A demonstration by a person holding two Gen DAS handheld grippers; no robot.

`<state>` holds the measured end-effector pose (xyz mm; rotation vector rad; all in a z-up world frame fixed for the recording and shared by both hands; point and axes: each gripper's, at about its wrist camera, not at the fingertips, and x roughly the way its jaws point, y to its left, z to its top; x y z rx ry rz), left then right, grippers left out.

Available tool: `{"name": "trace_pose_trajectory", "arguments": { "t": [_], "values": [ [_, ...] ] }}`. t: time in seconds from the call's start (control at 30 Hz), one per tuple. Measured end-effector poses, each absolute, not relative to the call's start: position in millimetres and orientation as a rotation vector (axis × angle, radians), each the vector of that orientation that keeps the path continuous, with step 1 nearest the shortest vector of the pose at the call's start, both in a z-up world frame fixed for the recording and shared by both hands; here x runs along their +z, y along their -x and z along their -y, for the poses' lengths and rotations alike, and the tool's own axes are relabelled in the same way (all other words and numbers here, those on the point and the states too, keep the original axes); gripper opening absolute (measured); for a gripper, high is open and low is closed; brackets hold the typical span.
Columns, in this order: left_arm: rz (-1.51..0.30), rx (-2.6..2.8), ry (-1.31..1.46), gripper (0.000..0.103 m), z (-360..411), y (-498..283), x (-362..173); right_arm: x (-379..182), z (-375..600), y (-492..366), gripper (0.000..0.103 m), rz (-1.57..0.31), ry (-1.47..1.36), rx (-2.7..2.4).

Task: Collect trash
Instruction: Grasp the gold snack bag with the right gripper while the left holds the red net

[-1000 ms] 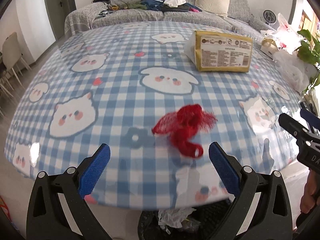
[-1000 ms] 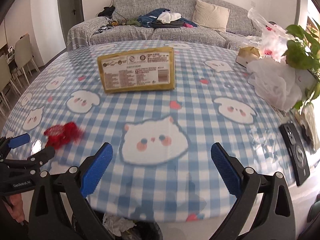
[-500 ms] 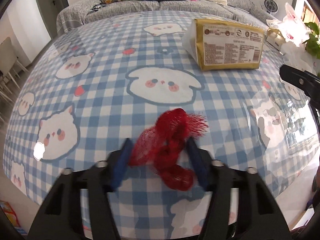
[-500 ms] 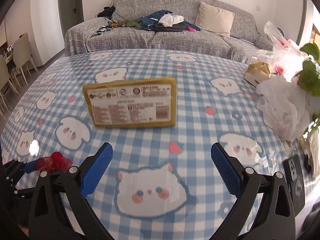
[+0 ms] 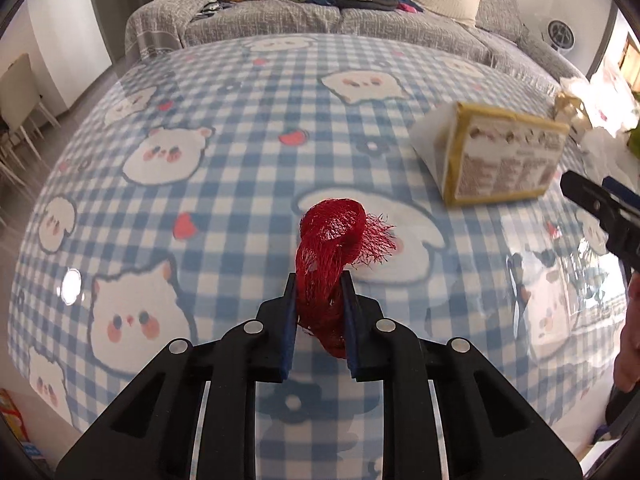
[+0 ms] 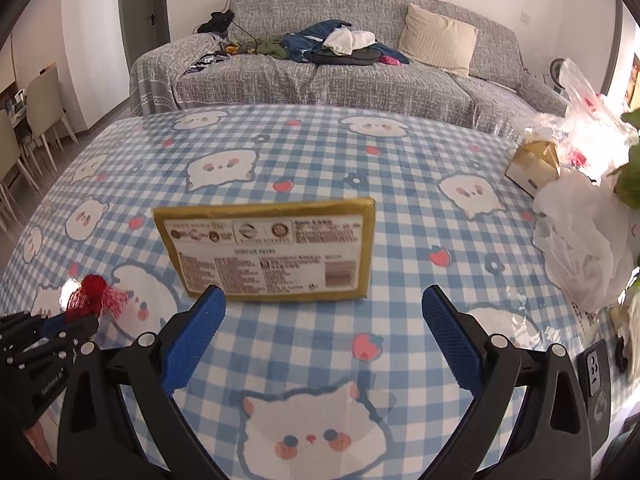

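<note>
A crumpled red mesh net [image 5: 332,240] stands up from the blue checked tablecloth [image 5: 240,184], and the blue pads of my left gripper [image 5: 320,292] press on its lower part while the jaws are still closing. From the right wrist view the net [image 6: 94,296] and left gripper [image 6: 76,322] show at the far left. My right gripper [image 6: 323,294] is open and holds nothing. Its fingertips sit just in front of a yellow labelled package [image 6: 272,248], which lies flat on the table. The package [image 5: 508,164] also appears at the right of the left wrist view, beside the right gripper's tip [image 5: 592,196].
White plastic bags [image 6: 580,240], a small carton [image 6: 536,164] and green plant leaves [image 6: 630,176] crowd the table's right side. A dark phone [image 6: 596,376] lies at the right near edge. A grey sofa [image 6: 360,80] stands beyond the table, chairs [image 6: 40,120] to the left.
My left gripper moved forward over the red net and its jaws came together on it, pulling it upright. My right gripper moved forward toward the yellow package.
</note>
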<state>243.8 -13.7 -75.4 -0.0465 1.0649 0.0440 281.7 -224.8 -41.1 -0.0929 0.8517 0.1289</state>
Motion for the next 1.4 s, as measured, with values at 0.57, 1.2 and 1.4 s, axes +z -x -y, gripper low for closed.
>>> {"name": "trace_pose_trajectory", "arguments": {
  "t": [0.57, 1.2, 1.4],
  "values": [
    [-1.055, 0.050, 0.081, 0.019, -10, -278, -70, -23, 233, -326, 0.095, -0.792, 0.144, 0.201],
    [-1.082, 0.053, 0.114, 0.019, -27, -297, -81, -58, 143, -343, 0.079, -0.970, 1.074, 0.617],
    [-1.082, 0.049, 0.114, 0.019, -30, -296, -80, -74, 143, -346, 0.043, -1.079, 1.083, 0.668]
  ]
}}
